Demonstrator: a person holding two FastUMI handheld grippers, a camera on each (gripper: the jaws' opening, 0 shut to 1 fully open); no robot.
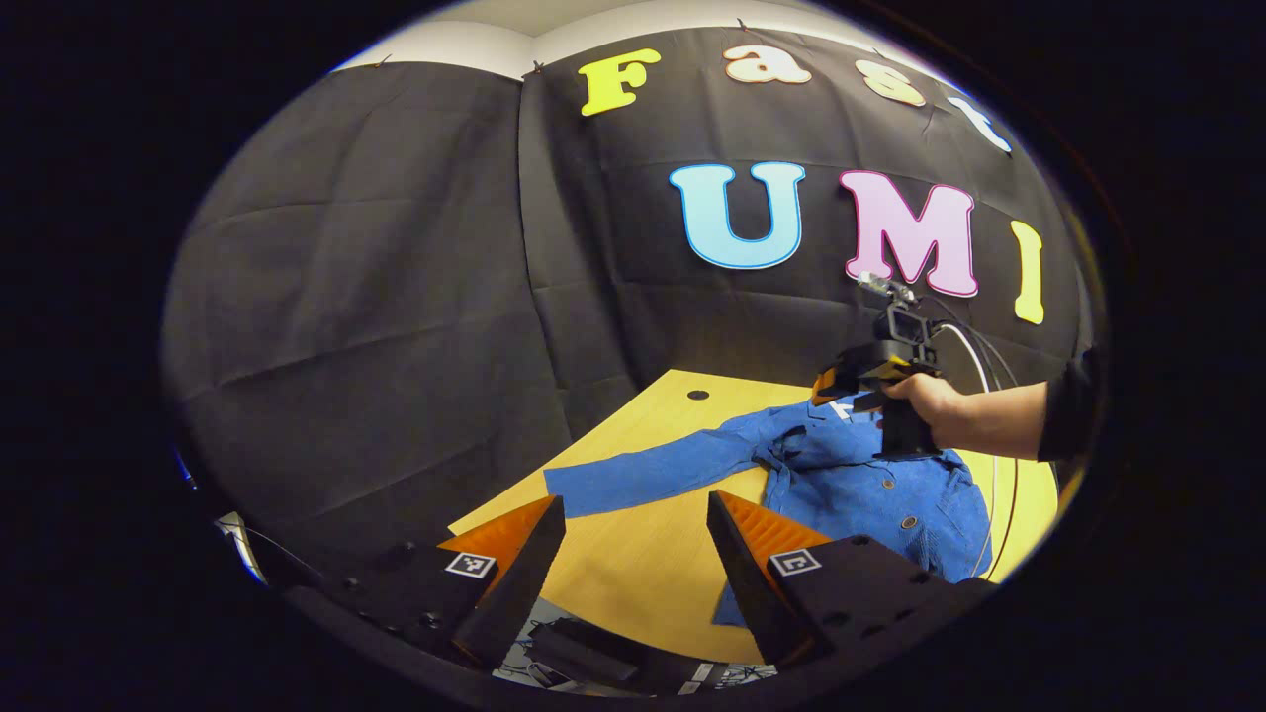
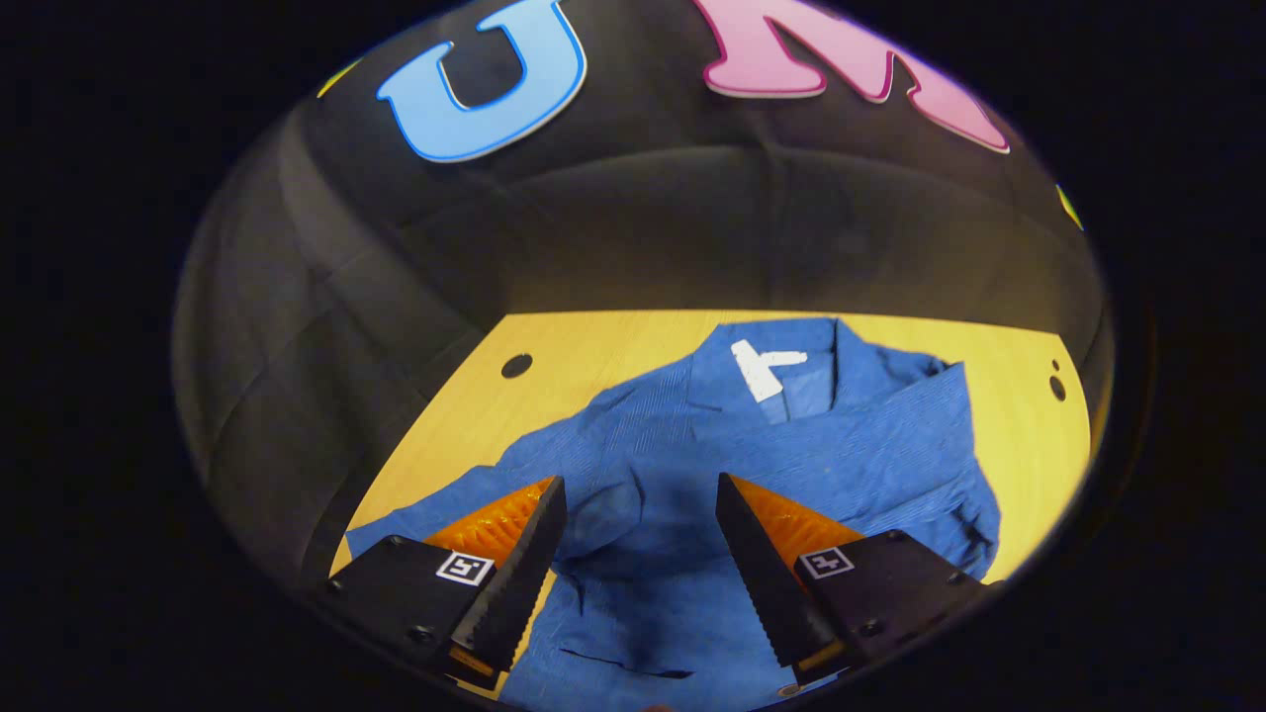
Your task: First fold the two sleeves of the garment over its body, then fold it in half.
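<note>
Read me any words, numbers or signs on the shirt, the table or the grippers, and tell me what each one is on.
Nothing here can be read as text.
White neck tag on the blue shirt: too blurred to read.
Square markers on the right gripper and on the left gripper: coded patterns, no words or numbers.

No readable text; white neck label (image 2: 767, 368) on shirt (image 2: 692, 465) illegible.

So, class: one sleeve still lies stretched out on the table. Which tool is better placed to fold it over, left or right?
Left. The left tool is open and points at the outstretched sleeve; the right tool hovers open over the shirt's body.
</note>
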